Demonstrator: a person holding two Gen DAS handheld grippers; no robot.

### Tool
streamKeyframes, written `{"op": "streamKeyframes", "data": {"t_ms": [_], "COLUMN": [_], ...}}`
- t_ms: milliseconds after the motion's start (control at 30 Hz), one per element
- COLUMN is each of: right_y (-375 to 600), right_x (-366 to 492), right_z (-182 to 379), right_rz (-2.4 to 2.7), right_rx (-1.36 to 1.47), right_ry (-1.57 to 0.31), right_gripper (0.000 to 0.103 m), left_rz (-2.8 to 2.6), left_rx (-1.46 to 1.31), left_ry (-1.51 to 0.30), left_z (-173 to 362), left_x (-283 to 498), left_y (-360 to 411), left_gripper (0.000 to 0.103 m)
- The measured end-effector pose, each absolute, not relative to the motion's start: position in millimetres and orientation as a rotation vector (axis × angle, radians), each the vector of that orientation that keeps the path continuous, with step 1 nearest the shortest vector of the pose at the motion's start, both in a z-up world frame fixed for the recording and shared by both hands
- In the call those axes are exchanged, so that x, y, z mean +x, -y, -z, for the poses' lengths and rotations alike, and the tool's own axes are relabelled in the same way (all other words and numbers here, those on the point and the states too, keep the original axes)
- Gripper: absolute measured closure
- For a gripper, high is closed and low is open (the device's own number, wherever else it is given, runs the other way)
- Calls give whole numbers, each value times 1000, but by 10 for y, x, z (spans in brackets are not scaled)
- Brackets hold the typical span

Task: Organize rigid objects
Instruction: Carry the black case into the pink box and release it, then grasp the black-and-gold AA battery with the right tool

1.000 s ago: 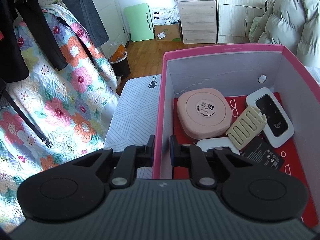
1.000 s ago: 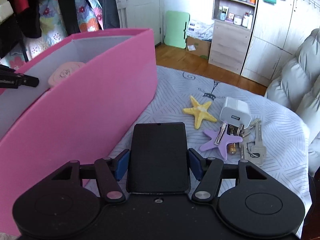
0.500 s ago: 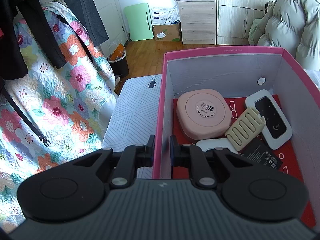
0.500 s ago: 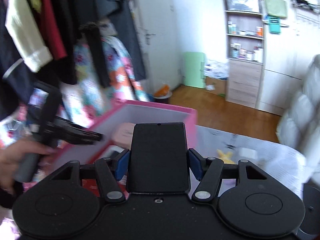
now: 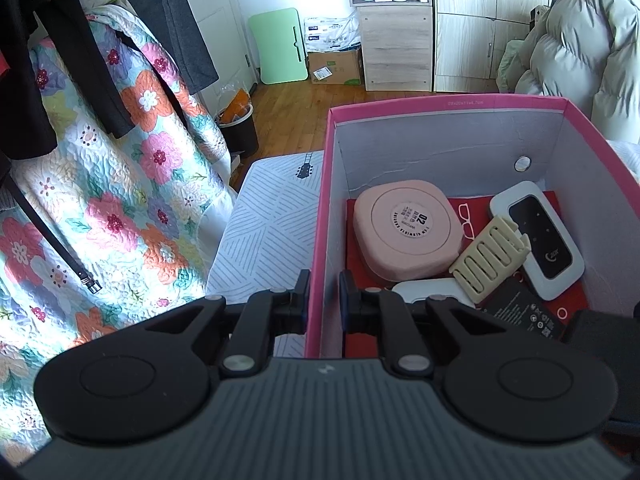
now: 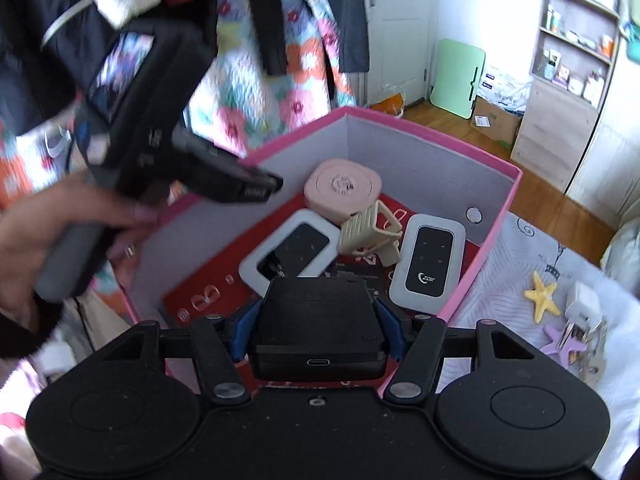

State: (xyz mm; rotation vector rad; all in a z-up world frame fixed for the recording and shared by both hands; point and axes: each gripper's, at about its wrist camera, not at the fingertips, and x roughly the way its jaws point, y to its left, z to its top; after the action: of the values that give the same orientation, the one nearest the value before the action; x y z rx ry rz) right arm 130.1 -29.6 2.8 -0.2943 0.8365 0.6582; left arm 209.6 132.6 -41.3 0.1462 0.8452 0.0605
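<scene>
My left gripper (image 5: 324, 296) is shut on the left wall of the pink box (image 5: 440, 102). A hand (image 6: 48, 232) holds that gripper in the right wrist view. My right gripper (image 6: 316, 316) is shut on a flat black device (image 6: 316, 320) with a port on its near edge, held over the open pink box (image 6: 440, 136). Inside lie a pink rounded case (image 5: 404, 232), a cream claw clip (image 5: 488, 256), a white-and-black pocket router (image 5: 536, 240), a second router (image 6: 292, 248) and a black card (image 5: 524, 312).
On the striped cloth right of the box lie a yellow starfish (image 6: 542, 294), a white charger (image 6: 584, 304), a purple starfish (image 6: 564, 344) and keys. A floral quilt (image 5: 100, 200) and dark clothes hang at the left. A padded jacket (image 5: 580, 48) sits behind the box.
My right gripper, still holding the black device, has risen from beside the box and swung left until it is over the open top. The left gripper has kept its hold on the wall.
</scene>
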Motion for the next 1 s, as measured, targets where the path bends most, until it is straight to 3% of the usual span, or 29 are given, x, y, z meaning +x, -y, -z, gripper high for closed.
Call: {"op": "streamKeyframes", "data": {"t_ms": [133,333,533,1000], "right_y": [366,778,1423,2006], "right_x": [1225,985,999,1300], "right_z": [-55,-248,-222,609], "right_rz": [-635,-567,-487,-191], "right_rx": [-305,-174,30,-21], "right_ry": [-784,-634,-687,-745], "right_gripper": [26,22,22,27], "left_rz": [-63,-62,-64,-65], "left_rx": [156,155,160,158], "left_ry": [-837,-836,-835,-835], "left_z": [417,428,430,426], "left_x": [2087,2068,2062,2071], "left_y": [-1294,-1288,-1272,-1279], "left_gripper": [91,91,91,91]}}
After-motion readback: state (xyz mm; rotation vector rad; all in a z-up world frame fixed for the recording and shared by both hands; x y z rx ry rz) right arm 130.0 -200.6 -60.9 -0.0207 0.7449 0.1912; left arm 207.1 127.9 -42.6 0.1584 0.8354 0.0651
